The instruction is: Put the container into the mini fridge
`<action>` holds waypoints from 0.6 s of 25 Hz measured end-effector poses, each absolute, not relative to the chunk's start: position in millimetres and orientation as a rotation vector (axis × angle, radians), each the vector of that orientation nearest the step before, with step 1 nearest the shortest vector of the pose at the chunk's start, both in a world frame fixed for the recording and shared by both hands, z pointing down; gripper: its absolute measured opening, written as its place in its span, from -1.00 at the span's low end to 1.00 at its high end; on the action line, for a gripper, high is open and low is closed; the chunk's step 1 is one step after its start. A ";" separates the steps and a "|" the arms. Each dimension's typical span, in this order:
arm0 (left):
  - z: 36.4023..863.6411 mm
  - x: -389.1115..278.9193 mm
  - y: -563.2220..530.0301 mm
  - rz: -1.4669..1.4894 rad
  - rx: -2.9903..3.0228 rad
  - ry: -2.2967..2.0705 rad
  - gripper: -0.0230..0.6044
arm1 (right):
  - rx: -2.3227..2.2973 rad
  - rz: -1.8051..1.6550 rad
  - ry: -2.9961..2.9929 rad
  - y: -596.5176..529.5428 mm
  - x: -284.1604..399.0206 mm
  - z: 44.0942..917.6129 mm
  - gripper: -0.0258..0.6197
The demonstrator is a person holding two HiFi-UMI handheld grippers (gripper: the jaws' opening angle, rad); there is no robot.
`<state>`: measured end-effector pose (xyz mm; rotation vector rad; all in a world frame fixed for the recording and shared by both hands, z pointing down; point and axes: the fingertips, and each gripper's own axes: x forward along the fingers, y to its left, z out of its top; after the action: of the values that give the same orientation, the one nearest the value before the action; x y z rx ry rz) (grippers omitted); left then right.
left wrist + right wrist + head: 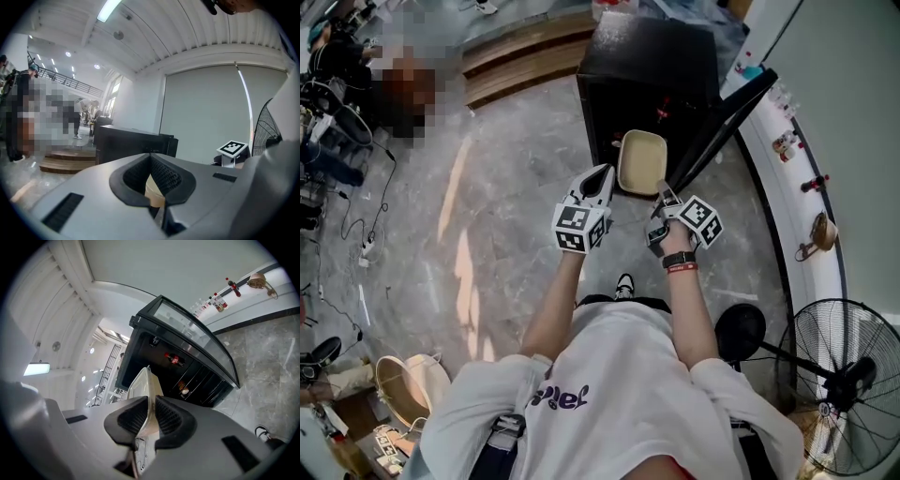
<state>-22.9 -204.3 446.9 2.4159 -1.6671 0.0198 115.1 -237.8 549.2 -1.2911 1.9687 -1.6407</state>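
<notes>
I hold a cream, rounded-rectangle container [641,161] by its near rim, in front of the black mini fridge [652,66]. The fridge's glass door [724,124] stands swung open to the right. My left gripper [605,178] is shut on the container's left near corner, and a cream edge [154,192] shows between its pads. My right gripper [664,193] is shut on the right near rim, and in the right gripper view the container [144,385] stands edge-on between the pads. Inside the fridge [187,378] a red-labelled bottle [174,359] lies on a shelf.
A standing fan [844,384] is at the lower right. A white ledge [792,178] with small items runs along the right wall. Wooden steps [520,56] lie to the fridge's left. Cables [366,234] and a basket [398,384] sit on the marble floor at the left.
</notes>
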 end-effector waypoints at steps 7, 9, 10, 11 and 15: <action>457.5 -19.1 -208.5 0.055 2.393 -1.704 -0.87 | -1.274 -1.678 1.954 -250.5 123.7 563.2 -0.73; 459.3 -23.2 -210.6 0.058 2.383 -1.718 -0.87 | -1.272 -1.690 1.949 -251.9 124.1 568.0 -0.73; 459.5 -25.1 -213.5 0.055 2.380 -1.724 -0.87 | -1.274 -1.691 1.950 -254.3 124.3 569.5 -0.73; 459.9 -26.2 -216.8 0.050 2.379 -1.728 -0.87 | -1.277 -1.691 1.950 -257.4 124.3 571.0 -0.73; 466.1 -26.7 -225.9 0.051 2.388 -1.724 -0.87 | -1.296 -1.702 1.942 -268.1 119.9 579.9 -0.73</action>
<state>-26.7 -225.9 466.1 2.3877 -1.7239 0.0513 119.9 -268.1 579.9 -1.2961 1.9417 -1.7018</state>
